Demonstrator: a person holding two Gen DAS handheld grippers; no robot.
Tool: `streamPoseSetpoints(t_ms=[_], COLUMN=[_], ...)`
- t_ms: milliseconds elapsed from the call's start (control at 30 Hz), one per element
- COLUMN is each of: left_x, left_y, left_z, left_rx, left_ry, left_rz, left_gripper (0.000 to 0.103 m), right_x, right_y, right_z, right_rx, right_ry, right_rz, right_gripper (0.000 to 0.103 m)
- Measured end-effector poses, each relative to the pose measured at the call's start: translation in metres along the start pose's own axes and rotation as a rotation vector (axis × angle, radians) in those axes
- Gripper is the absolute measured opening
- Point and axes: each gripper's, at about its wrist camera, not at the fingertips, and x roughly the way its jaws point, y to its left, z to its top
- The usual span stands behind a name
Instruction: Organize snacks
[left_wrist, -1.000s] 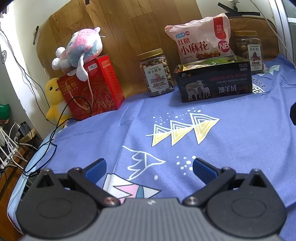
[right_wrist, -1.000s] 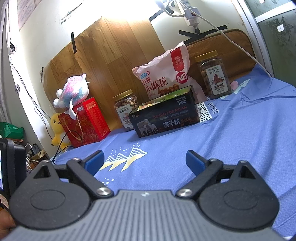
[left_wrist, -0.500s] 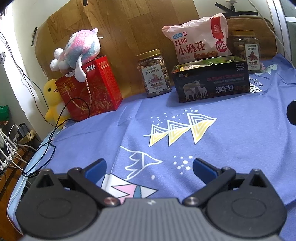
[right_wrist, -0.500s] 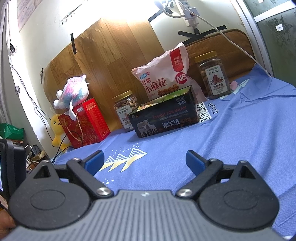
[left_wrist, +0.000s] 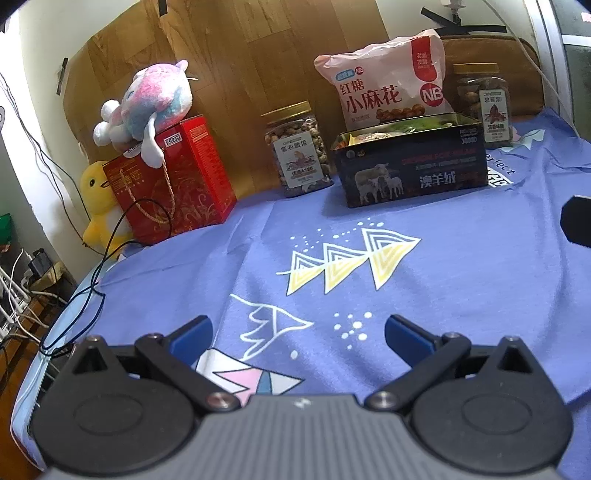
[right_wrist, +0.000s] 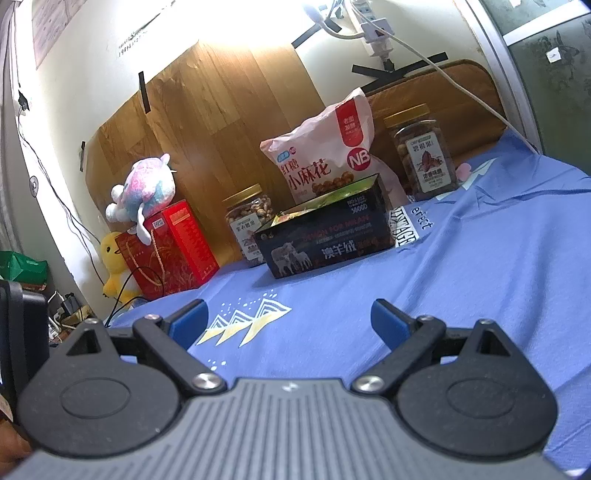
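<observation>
At the back of the blue cloth (left_wrist: 461, 288) stands an open dark box (left_wrist: 412, 168) (right_wrist: 328, 238) with snack packets inside. Behind it leans a pink snack bag (left_wrist: 388, 85) (right_wrist: 325, 158). A gold-lidded nut jar (left_wrist: 297, 151) (right_wrist: 249, 221) stands left of the box, and a second jar (left_wrist: 484, 103) (right_wrist: 424, 155) stands to its right. My left gripper (left_wrist: 298, 332) is open and empty over the near cloth, far from the snacks. My right gripper (right_wrist: 290, 319) is open too, with nothing between its fingers.
A red gift box (left_wrist: 173, 184) (right_wrist: 170, 247) with a plush toy (left_wrist: 147, 103) on top stands at the back left, a yellow duck toy (left_wrist: 98, 206) beside it. Cables (left_wrist: 99, 288) hang off the cloth's left edge. Wooden panels (left_wrist: 258, 55) back the scene.
Both views have shifted slightly, the snacks sitting a little lower and nearer in the left wrist view. Both grippers stay open and empty.
</observation>
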Motion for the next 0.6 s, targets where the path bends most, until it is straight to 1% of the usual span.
streamPoseSetpoints(t_ms=[367,600], left_x=[-0.002,-0.0046], left_y=[-0.0011,-0.0009], left_z=[0.0006,0.0011], left_rx=[0.002,0.007], left_ry=[0.003,-0.009], left_rz=[-0.026,-0.043], left_gripper=[0.103,0.103], right_x=[0.0003,-0.0002], right_y=[-0.0021,-0.0031], right_z=[-0.0004,-0.0003], right_rx=[0.008,0.008], right_ry=[-0.001,-0.006], right_rz=[-0.004,-0.004], right_gripper=[0.097,0.097])
